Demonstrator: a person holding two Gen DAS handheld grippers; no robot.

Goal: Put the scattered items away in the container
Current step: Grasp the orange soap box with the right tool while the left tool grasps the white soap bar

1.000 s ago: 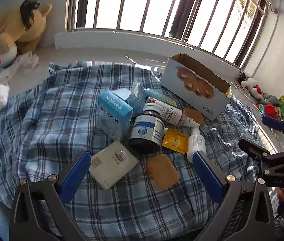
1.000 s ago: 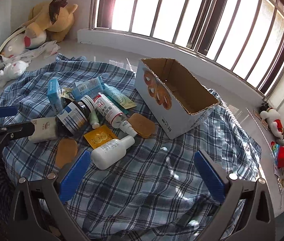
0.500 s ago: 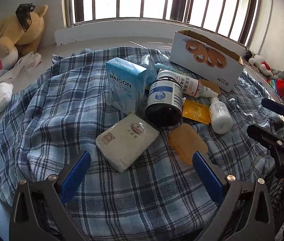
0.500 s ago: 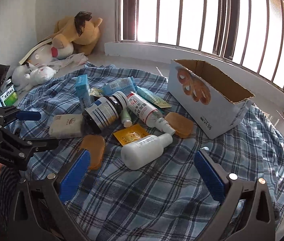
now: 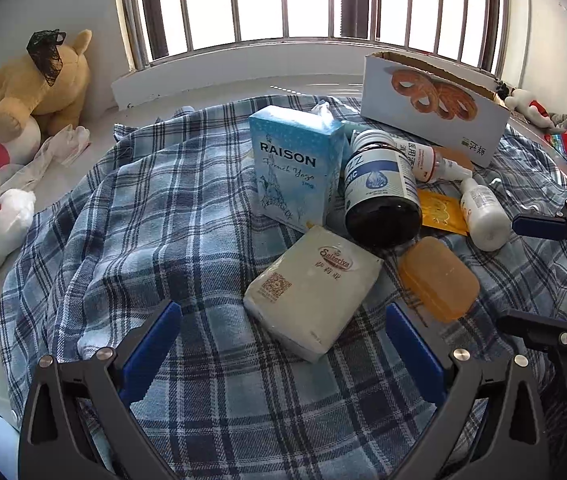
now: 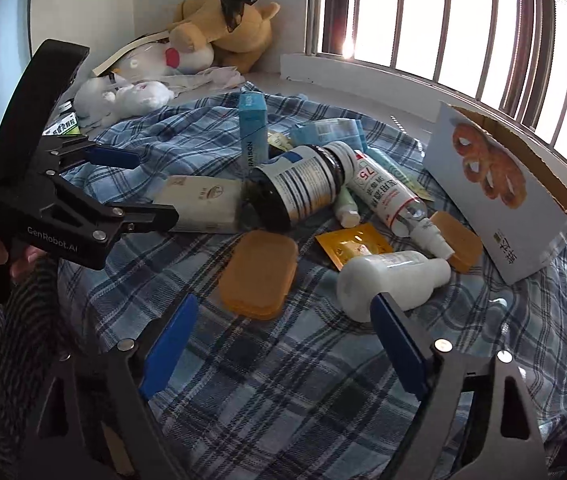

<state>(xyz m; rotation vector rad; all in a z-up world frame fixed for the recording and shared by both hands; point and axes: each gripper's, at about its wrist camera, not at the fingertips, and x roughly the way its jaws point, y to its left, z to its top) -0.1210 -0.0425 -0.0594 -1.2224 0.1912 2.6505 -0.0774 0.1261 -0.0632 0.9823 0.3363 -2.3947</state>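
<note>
Two sets of fingers wide, empty | right gripper narrowing | cardboard box: pastry print, top open

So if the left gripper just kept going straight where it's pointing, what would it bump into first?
Most likely the cream wrapped soap bar, lying on the plaid cloth just ahead, in line with the gap between the left gripper's open fingers. Depth is hard to judge through this lens.

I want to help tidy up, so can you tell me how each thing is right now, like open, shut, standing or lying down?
Cardboard box: open on top, inside hidden.
Dark pill bottle: lying down, cap on.
Blue RAISON box: standing, closed.
White bottle: lying down, capped.
Spray bottle: lying down.
Left gripper: fingers open, holding nothing.
Right gripper: fingers open but just been closing a bit, nothing between them.
</note>
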